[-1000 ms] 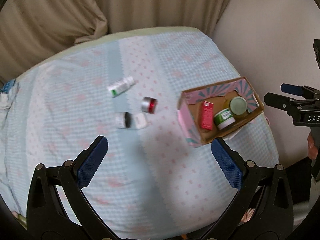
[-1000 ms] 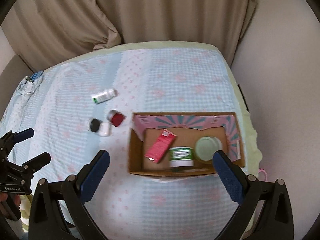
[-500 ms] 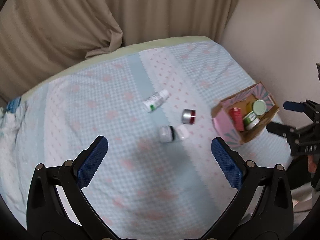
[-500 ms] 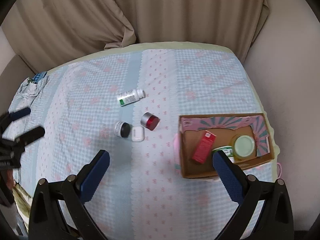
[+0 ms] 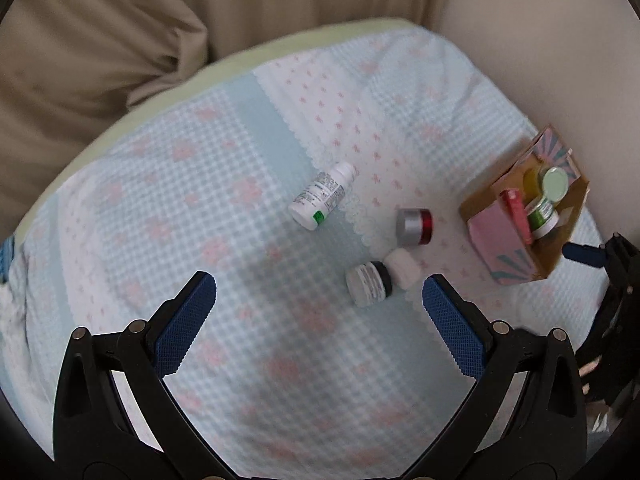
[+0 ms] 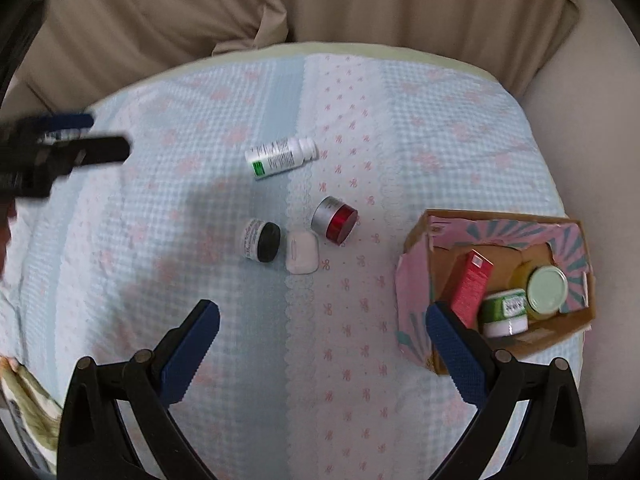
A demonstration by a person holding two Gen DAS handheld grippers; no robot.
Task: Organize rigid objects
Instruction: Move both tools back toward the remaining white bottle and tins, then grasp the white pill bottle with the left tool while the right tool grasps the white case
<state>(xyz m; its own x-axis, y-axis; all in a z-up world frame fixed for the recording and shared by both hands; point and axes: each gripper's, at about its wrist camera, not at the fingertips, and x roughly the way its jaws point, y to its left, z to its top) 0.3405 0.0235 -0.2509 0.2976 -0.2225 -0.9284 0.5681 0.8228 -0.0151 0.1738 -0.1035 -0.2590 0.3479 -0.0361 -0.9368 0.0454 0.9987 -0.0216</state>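
A white pill bottle (image 5: pixel 322 197) (image 6: pixel 280 158), a silver jar with a red lid (image 5: pixel 414 227) (image 6: pixel 334 219), a white jar with a black lid (image 5: pixel 369 283) (image 6: pixel 262 239) and a small white case (image 5: pixel 405 268) (image 6: pixel 302 251) lie on the checked blue cloth. A cardboard box (image 5: pixel 505 245) (image 6: pixel 416 316) at the right holds a red carton (image 6: pixel 472 288), a green jar (image 6: pixel 505 312) and a pale-lidded jar (image 6: pixel 546 290). My left gripper (image 5: pixel 319 287) is open and empty above the cloth. My right gripper (image 6: pixel 322 314) is open and empty beside the box.
Beige curtains (image 6: pixel 360 4) hang behind the bed. A pale wall (image 5: pixel 540 28) is at the right. The left gripper shows at the left edge of the right wrist view (image 6: pixel 60 152). The right gripper shows at the right edge of the left wrist view (image 5: pixel 600 264).
Both grippers have moved left and closer to the loose items. The box has slid toward the right edge of both views. Both stay open.
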